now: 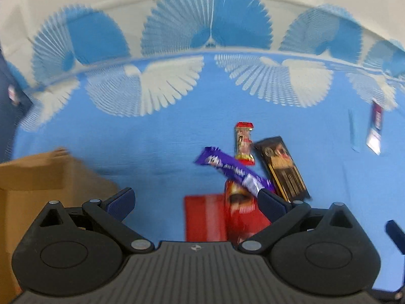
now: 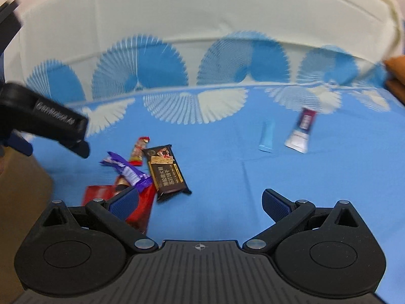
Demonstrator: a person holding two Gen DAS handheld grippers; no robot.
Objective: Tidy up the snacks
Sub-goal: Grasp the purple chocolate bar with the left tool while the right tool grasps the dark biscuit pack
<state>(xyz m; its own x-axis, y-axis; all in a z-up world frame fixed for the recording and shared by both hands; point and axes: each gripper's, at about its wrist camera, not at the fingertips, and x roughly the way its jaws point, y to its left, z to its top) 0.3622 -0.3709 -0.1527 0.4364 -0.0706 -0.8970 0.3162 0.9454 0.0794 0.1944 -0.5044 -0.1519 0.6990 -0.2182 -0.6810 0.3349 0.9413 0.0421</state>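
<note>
Left wrist view: left gripper point(image 1: 196, 202) spread wide, nothing between the fingers, hovering over blue patterned cloth point(image 1: 152, 147). Just ahead, a heap of snacks: purple bar point(image 1: 235, 172) lying slantwise across a red wrapper point(image 1: 243, 207), flat red packet point(image 1: 202, 217) beneath, small red-and-gold bar point(image 1: 243, 143) behind, dark chocolate bar point(image 1: 282, 168) to the right. Cardboard box point(image 1: 38, 190) at left. Right wrist view: right gripper point(image 2: 200, 202) likewise spread wide and empty, same heap to its left, purple bar point(image 2: 126, 171) on top, dark bar point(image 2: 165, 171) beside. Farther right, well apart from the heap, pale blue tube point(image 2: 267, 136) and white-and-maroon tube point(image 2: 301, 131) on the cloth. Everything somewhat blurred.
</note>
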